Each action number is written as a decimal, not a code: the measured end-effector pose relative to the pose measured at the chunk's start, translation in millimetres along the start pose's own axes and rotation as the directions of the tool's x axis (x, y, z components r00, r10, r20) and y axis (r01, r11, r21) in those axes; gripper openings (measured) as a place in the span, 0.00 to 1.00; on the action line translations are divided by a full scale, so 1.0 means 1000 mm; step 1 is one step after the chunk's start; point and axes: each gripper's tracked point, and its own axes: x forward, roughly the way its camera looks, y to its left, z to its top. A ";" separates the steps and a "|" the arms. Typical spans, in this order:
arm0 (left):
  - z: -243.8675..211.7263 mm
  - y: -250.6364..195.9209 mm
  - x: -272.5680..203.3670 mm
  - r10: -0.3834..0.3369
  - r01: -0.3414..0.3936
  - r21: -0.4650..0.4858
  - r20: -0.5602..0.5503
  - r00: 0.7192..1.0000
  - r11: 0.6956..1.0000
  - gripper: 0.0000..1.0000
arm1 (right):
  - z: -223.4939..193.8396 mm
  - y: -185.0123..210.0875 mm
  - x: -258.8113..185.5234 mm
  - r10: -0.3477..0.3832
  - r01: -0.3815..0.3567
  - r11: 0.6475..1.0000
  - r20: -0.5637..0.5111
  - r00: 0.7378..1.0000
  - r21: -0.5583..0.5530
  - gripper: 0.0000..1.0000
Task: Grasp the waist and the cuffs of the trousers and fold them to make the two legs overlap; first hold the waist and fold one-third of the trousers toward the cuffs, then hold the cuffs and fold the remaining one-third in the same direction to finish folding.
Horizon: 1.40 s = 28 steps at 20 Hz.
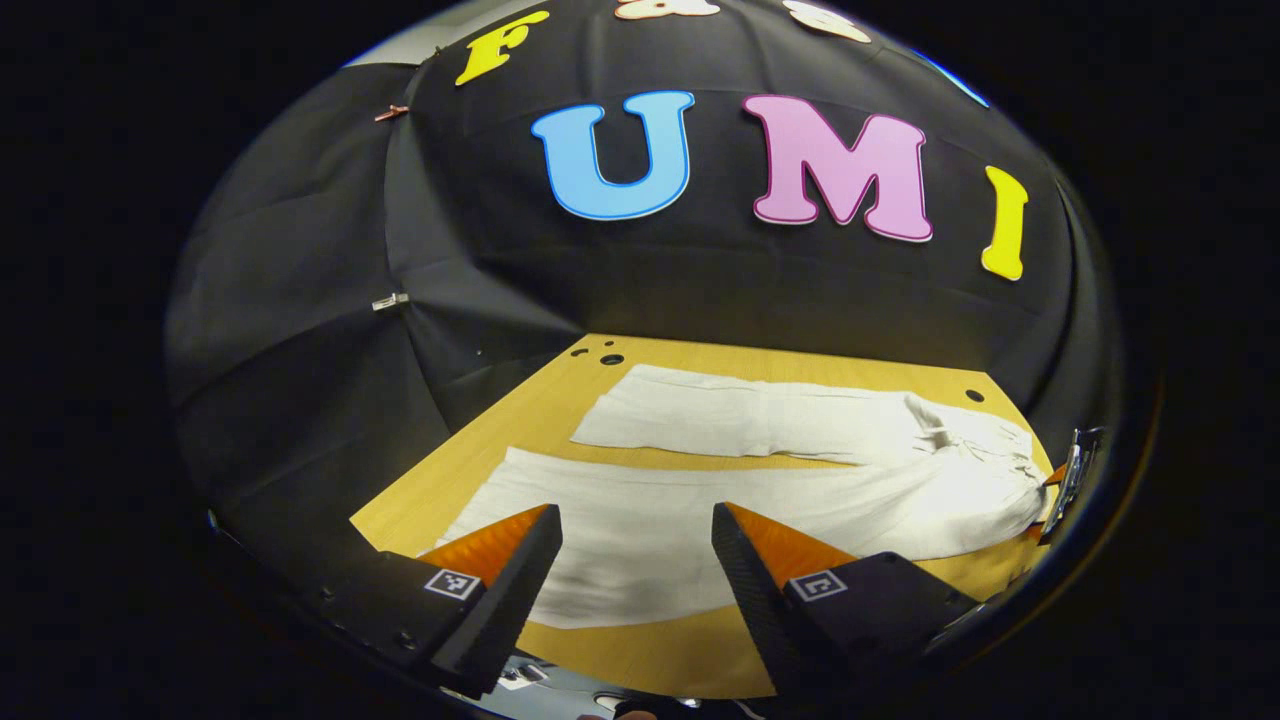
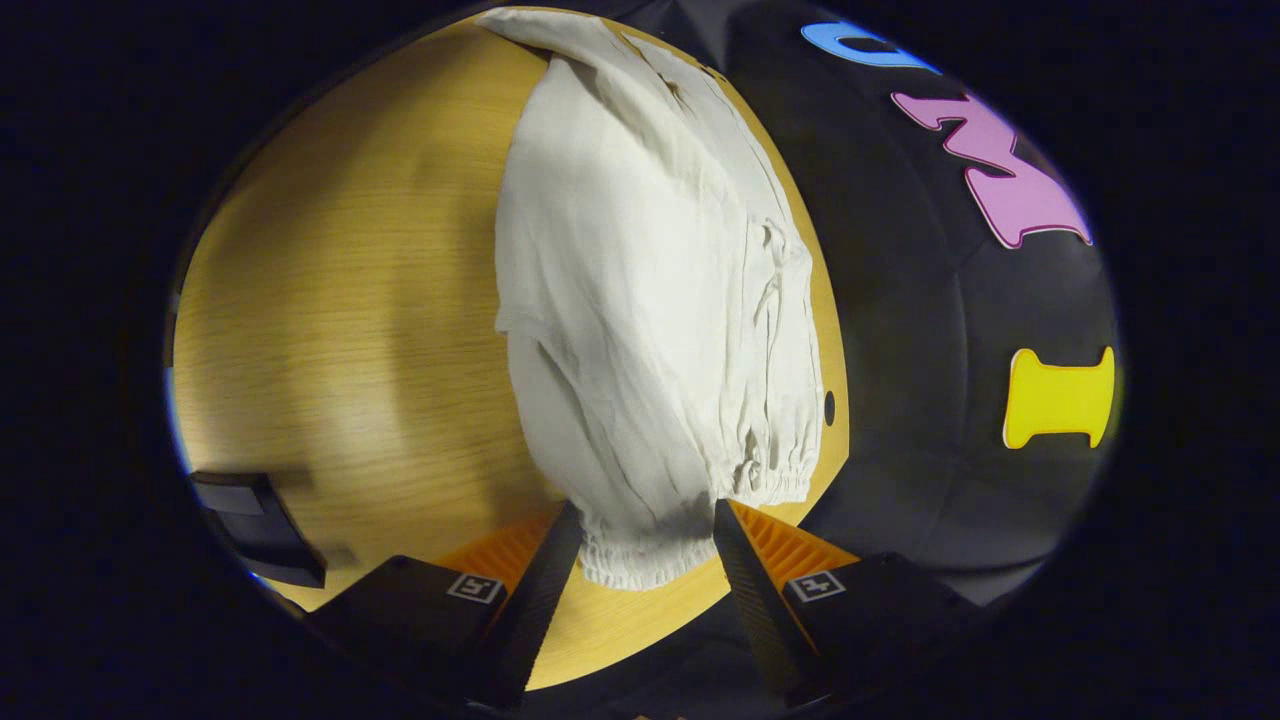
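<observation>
From my end the trousers (image 1: 700, 520) read as a pale woven cloth, matt and slightly coarse, with a fine crinkled texture; through the right gripper view the same trousers (image 2: 640, 300) show soft creases and a gathered, puckered waistband. The worktop (image 1: 640, 655) looks like light wood or wood-look laminate, smooth with a faint satin sheen, and its straight grain lines show plainly on the worktop (image 2: 340, 300) nearer the right tongs. The booth's wall (image 1: 330, 400) is matt black cloth, creased and pinned with small metal clips (image 1: 390, 301) that glint.
</observation>
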 end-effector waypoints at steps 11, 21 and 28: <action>-0.078 0.066 0.022 0.023 0.017 0.292 -0.134 0.991 0.956 0.98 | -0.007 0.002 0.025 0.068 -0.074 0.995 -0.074 0.995 -0.069 0.23; -0.146 0.183 0.039 0.134 0.118 0.763 -0.259 0.956 0.635 0.97 | -0.006 0.002 0.022 0.170 -0.179 0.980 -0.094 0.981 -0.089 0.05; -0.157 0.224 0.064 0.154 0.197 0.888 -0.282 0.947 0.415 0.97 | -0.006 0.002 0.022 0.165 -0.177 0.979 -0.113 0.980 -0.097 0.05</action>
